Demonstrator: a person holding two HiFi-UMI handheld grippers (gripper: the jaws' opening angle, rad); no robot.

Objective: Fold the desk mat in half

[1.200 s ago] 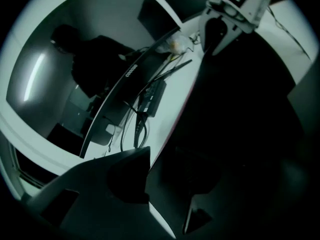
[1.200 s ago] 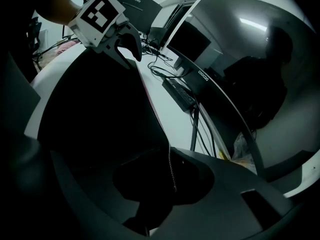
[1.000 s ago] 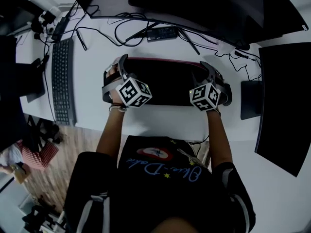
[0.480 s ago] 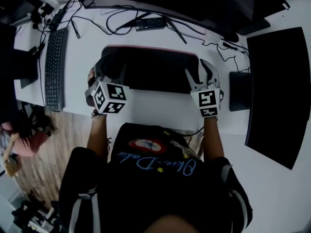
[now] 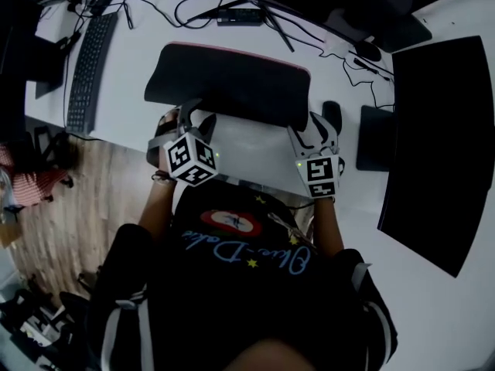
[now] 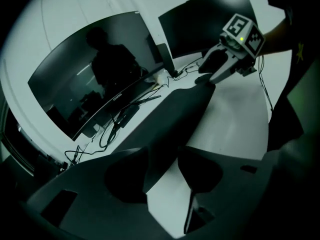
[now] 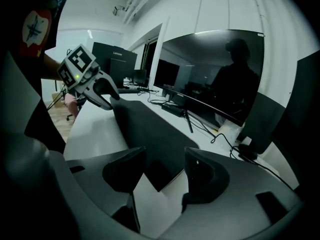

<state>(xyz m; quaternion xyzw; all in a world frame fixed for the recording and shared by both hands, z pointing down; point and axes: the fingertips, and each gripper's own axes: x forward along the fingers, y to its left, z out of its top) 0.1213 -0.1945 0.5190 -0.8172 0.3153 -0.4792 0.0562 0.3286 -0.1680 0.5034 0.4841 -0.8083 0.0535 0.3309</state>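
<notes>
**Both grippers off the mat, near edge of desk**

Left gripper (image 5: 199, 116): jaws apart, nothing pinched. They have just been closing a little, on air. In the left gripper view a corner of the mat shows beyond the gap, with bare desk beside it.

Right gripper (image 5: 313, 128): jaws spread wide, having just been opening. Nothing pressed between the pads. In its own view the mat's other near corner lies on the desk past the gap.

Count:
- Two grippers, each with one marker cube (left (image 5: 192, 159), right (image 5: 319, 172)), each on a bare forearm.
- One desk mat (image 5: 232, 79), black, lying flat on the desk just beyond both sets of jaws, with a reddish strip along its far edge. It spans the space between the two grippers.
- One keyboard (image 5: 85, 72), well to the left of the mat.
- One small black box (image 5: 238, 14) among a tangle of cables (image 5: 193, 6) behind the mat.
- Two dark screens in the left gripper view: one curved (image 6: 90, 79), one flat (image 6: 205, 29).
- One small dark rounded object (image 5: 331, 114) just beside the right gripper (too dim to name).

Surface: white desk (image 5: 255, 157), bare between the mat and the near edge.

Room: white walls and ceiling in the right gripper view; wood floor (image 5: 69, 215) left of the desk.
</notes>
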